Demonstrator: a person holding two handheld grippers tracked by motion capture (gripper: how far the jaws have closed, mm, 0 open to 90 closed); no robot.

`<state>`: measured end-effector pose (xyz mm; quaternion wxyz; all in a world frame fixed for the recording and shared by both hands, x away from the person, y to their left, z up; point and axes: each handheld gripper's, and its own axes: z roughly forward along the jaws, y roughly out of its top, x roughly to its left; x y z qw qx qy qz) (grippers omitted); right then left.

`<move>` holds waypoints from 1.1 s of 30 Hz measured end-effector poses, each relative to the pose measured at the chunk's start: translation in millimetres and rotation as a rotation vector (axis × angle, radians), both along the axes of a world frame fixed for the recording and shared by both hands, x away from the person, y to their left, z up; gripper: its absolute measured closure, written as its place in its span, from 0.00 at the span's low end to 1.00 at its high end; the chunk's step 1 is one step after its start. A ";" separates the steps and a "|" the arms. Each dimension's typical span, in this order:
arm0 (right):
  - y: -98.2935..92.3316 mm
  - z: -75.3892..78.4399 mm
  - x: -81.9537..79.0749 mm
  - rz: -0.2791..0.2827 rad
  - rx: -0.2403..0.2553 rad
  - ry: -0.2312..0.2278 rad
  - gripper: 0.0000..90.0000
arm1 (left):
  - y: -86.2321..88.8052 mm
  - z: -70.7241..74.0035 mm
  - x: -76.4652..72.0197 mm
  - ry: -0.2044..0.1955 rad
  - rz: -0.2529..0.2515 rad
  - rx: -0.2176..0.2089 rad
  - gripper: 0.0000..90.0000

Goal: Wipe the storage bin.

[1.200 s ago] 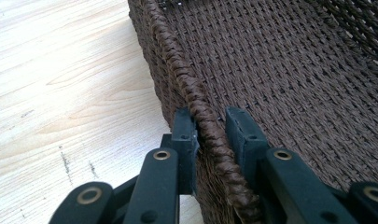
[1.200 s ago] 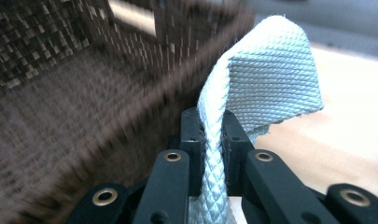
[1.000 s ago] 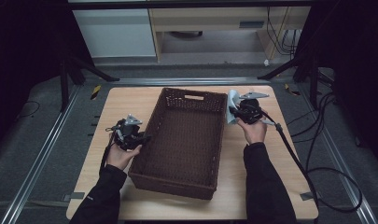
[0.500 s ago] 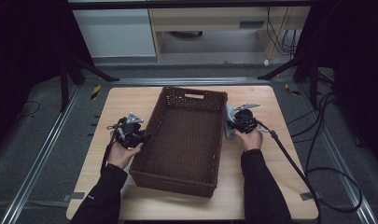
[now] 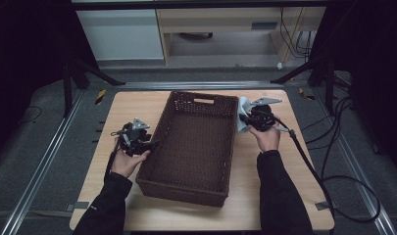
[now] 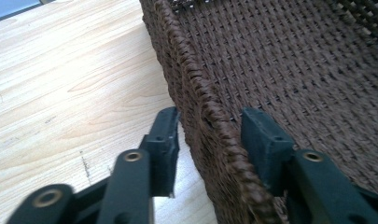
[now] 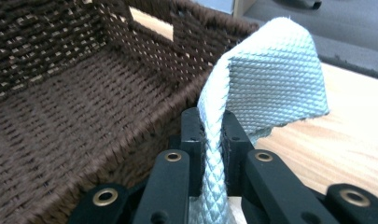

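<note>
— Straddling what, the left gripper (image 5: 146,145)?
— The braided rim of the brown woven basket (image 5: 196,105) at mid-table; its jaws have just been opening, pads clear of the weave.
— And the right gripper (image 5: 245,119)?
— Clamped on a pale quilted cloth (image 5: 242,115), folded, beside the basket's right wall.
</note>
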<state>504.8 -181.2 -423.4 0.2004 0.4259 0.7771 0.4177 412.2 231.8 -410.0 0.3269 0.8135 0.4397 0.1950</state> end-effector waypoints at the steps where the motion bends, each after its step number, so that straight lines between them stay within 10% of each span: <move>1: 0.3 -2.2 -0.1 -0.002 -0.011 0.007 0.93 | 0.2 2.0 -1.4 -0.005 0.000 -0.004 0.59; 17: 2.1 -55.5 -10.2 0.004 -0.036 0.147 0.93 | 0.0 -1.9 -16.8 0.078 0.000 -0.006 0.77; 28: 3.5 -0.8 -14.8 0.027 0.016 -0.003 0.93 | -2.4 -2.5 -10.8 0.075 0.010 0.001 0.82; 33: 5.3 -2.2 -14.4 0.031 0.005 0.003 0.93 | -2.7 -2.7 -6.0 0.070 0.008 0.001 0.82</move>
